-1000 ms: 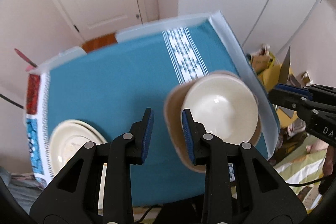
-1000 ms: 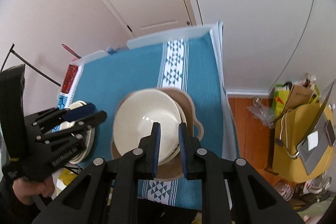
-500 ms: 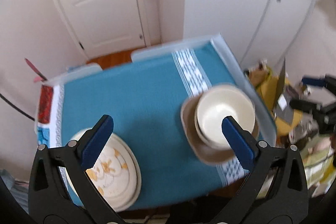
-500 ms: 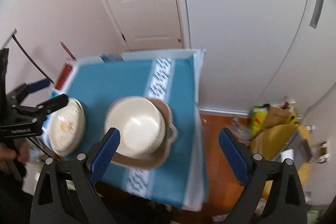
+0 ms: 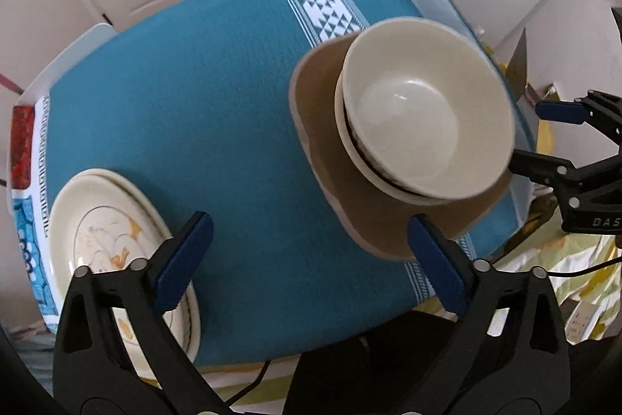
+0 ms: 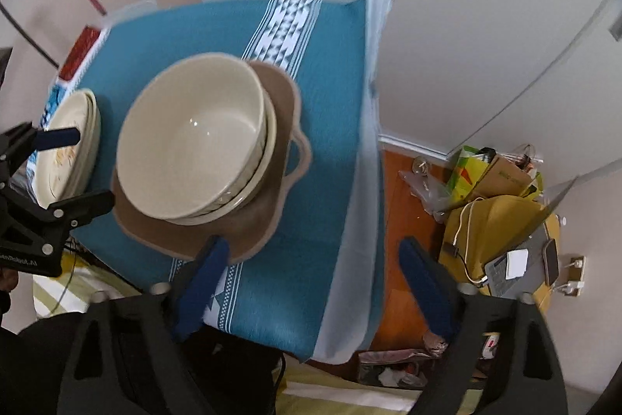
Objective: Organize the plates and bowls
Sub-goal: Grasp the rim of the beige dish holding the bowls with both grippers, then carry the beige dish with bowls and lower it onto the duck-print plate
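Observation:
Two cream bowls sit nested on a brown eared dish near the right edge of the table. A stack of cream floral plates lies at the near left corner. My left gripper hangs above the cloth between plates and dish, its jaws wide and closing on nothing. My right gripper hovers over the table's right edge beside the dish, its jaws also closing, with nothing between them.
A teal tablecloth with a white patterned band covers the small table. Right of the table, on the wooden floor, stand a yellow bag and paper bags. A white door and walls stand behind.
Both grippers went from nearly shut to wide open. Over the last half second both views came closer to the table, and the bowls look larger.

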Demonstrator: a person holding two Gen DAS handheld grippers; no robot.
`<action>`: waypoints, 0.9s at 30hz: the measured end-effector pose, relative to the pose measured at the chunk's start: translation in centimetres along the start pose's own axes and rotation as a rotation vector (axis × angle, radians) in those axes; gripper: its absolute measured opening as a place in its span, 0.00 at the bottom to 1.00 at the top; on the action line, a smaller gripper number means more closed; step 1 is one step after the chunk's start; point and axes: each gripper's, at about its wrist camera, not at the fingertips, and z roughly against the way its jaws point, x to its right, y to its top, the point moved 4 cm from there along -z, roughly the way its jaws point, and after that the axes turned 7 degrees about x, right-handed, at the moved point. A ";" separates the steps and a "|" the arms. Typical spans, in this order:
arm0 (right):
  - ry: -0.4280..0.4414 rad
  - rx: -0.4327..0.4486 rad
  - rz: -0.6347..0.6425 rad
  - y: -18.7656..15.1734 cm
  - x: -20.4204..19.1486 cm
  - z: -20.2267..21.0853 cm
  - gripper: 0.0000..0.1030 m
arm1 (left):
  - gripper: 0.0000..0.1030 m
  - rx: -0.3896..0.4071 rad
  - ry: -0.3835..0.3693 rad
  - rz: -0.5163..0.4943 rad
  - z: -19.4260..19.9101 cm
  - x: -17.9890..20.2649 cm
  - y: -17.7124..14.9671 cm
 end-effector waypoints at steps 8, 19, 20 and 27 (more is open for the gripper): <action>0.038 -0.065 0.033 0.4 -1.4 -2.8 0.50 | 0.65 -0.064 -0.012 -0.020 -3.1 0.2 0.0; 0.068 0.001 0.071 0.7 -2.0 -4.7 0.27 | 0.30 -0.062 -0.084 -0.074 -5.6 2.0 0.5; 0.066 0.014 0.093 0.6 -2.2 -4.8 0.25 | 0.26 -0.059 -0.091 -0.077 -5.7 2.2 0.5; 0.128 0.065 0.051 0.6 -1.8 -5.4 0.15 | 0.16 -0.015 -0.129 -0.088 -5.5 2.9 0.6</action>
